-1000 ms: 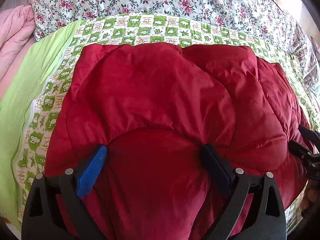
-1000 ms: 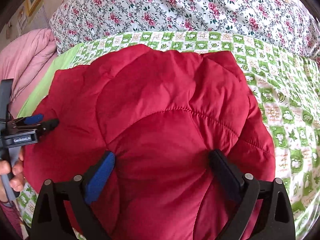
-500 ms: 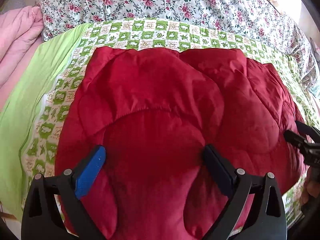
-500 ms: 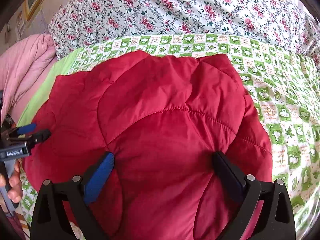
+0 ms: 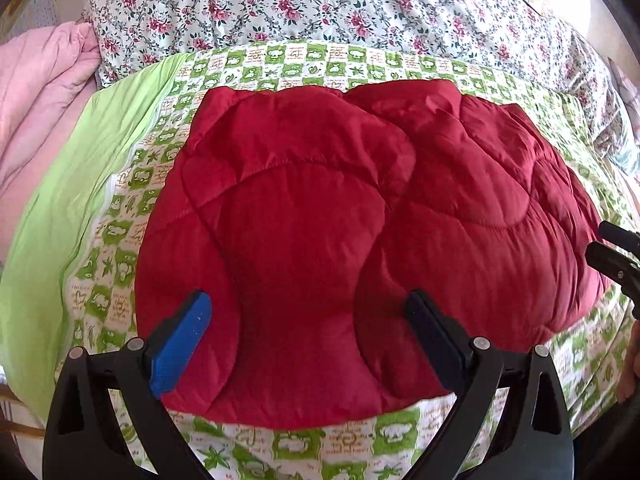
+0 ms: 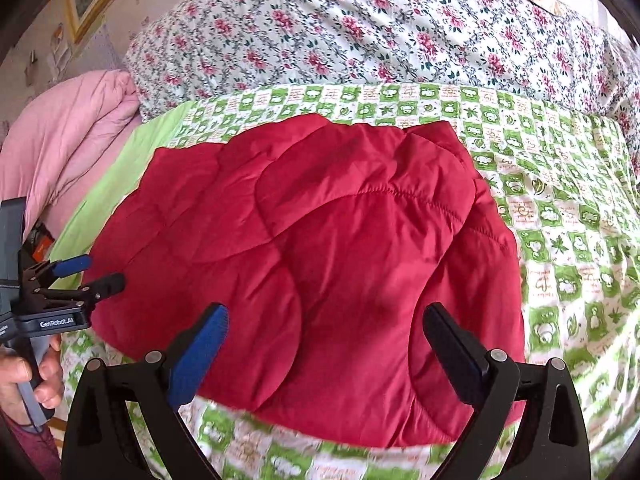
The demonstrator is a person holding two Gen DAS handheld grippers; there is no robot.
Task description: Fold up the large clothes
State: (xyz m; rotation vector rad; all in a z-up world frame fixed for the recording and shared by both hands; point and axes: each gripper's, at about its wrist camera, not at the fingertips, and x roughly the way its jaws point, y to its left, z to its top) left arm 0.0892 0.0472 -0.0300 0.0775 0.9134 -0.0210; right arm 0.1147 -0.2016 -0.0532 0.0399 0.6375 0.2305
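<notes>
A red quilted padded garment (image 5: 320,220) lies folded in a thick bundle on the green-and-white checked bedsheet (image 5: 280,60); it also shows in the right wrist view (image 6: 340,240). My left gripper (image 5: 308,332) is open and empty, held above the garment's near edge. My right gripper (image 6: 324,344) is open and empty, above the garment's near right part. The left gripper also shows in the right wrist view (image 6: 90,272), and the right gripper at the right edge of the left wrist view (image 5: 612,248).
A floral duvet (image 5: 340,4) is heaped at the back of the bed. A pink quilt (image 5: 36,92) lies at the left beside a plain lime-green strip of sheet (image 5: 60,200). The checked sheet (image 6: 560,200) extends to the right of the garment.
Both grippers have pulled back and up from the garment, so its near edge and the sheet in front of it now show. The garment lies still.
</notes>
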